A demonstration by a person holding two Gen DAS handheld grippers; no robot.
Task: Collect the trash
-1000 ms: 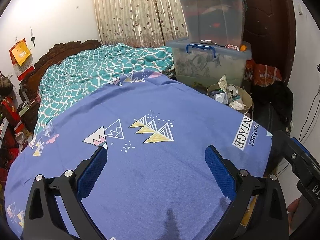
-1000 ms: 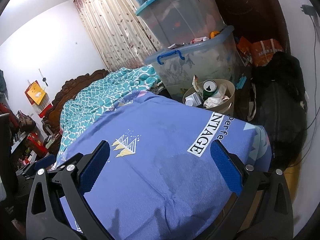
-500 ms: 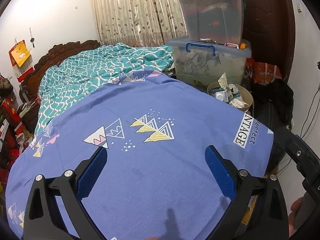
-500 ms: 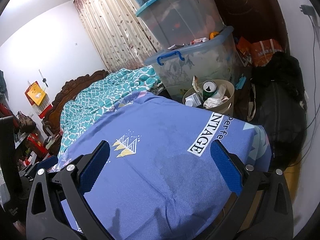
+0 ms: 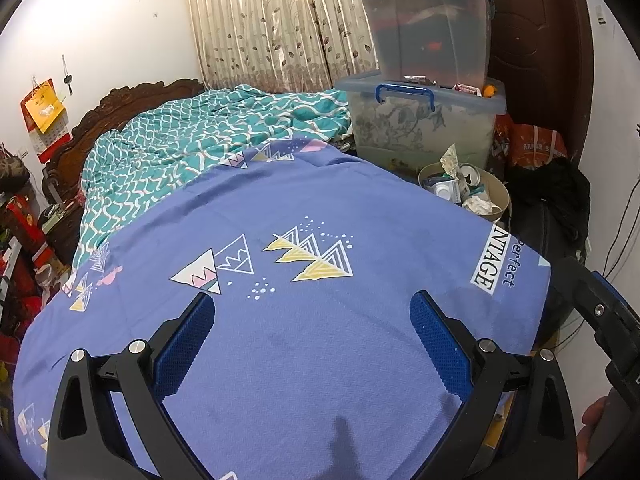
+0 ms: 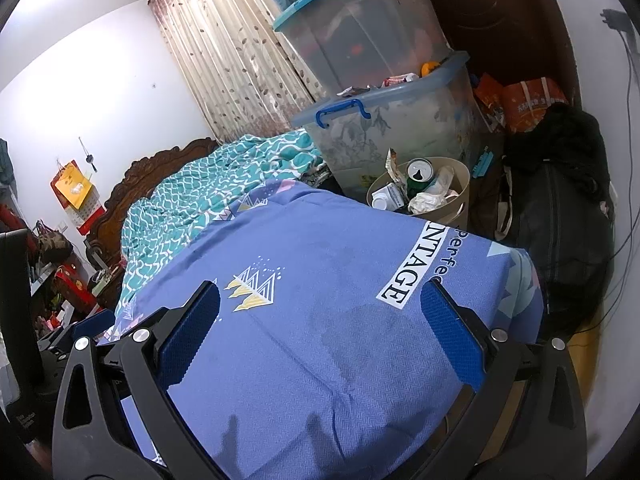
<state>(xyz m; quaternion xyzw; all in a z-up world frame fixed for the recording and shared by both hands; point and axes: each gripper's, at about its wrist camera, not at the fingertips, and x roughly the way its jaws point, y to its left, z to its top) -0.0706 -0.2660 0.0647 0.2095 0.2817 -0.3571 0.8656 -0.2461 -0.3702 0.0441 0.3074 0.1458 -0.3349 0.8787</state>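
A beige waste bin [image 5: 502,196] stands on the floor past the far corner of the bed, also in the right wrist view [image 6: 460,200]. It holds a green can [image 6: 418,176], a small white bottle [image 6: 380,201], crumpled paper [image 6: 426,202] and wrappers. My left gripper [image 5: 312,312] is open and empty over the blue patterned bedsheet [image 5: 304,320]. My right gripper [image 6: 320,304] is open and empty over the same sheet [image 6: 320,280], near its right corner.
Two stacked clear storage boxes [image 5: 424,92] stand behind the bin. A teal quilt [image 5: 200,148] lies at the bed's head. A black bag [image 6: 560,216] and orange bags [image 6: 528,100] sit by the dark door. Clutter lines the left side.
Both grippers have stayed open and drifted only slightly; the left view has eased back a little. Nothing was picked up.
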